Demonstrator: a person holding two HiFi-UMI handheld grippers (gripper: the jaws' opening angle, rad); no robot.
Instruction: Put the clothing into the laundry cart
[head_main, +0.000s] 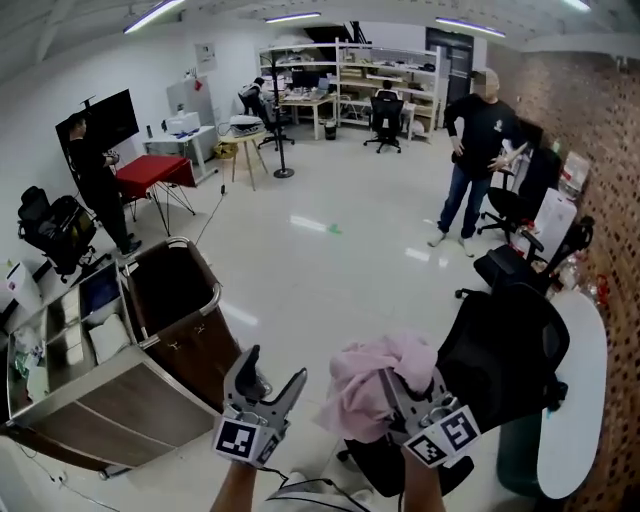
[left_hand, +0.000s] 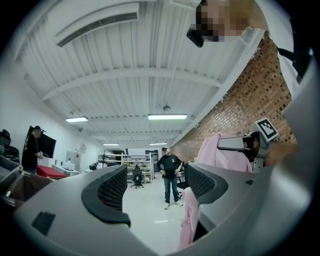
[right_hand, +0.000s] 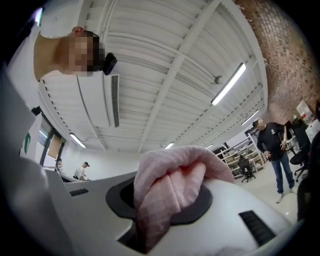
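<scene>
A bundle of pink clothing (head_main: 368, 385) is pinched in my right gripper (head_main: 402, 388), low in the head view; its folds bulge between the jaws and fill the right gripper view as pink clothing (right_hand: 167, 187). My right gripper (right_hand: 167, 200) is shut on it. To its left, my left gripper (head_main: 274, 368) stands open with nothing between its fingers; in its own view the left gripper (left_hand: 156, 187) frames only floor, with the pink clothing (left_hand: 220, 150) at the right. The laundry cart (head_main: 213, 288), dark brown with a metal rim, stands to the left and ahead of both grippers.
A black office chair (head_main: 510, 350) stands right beside the right gripper, with a white table (head_main: 575, 400) behind it. A person (head_main: 472, 165) stands across the open floor. A grey shelf unit (head_main: 70, 340) adjoins the cart; a red-covered table (head_main: 155, 175) and another person (head_main: 95, 180) are at far left.
</scene>
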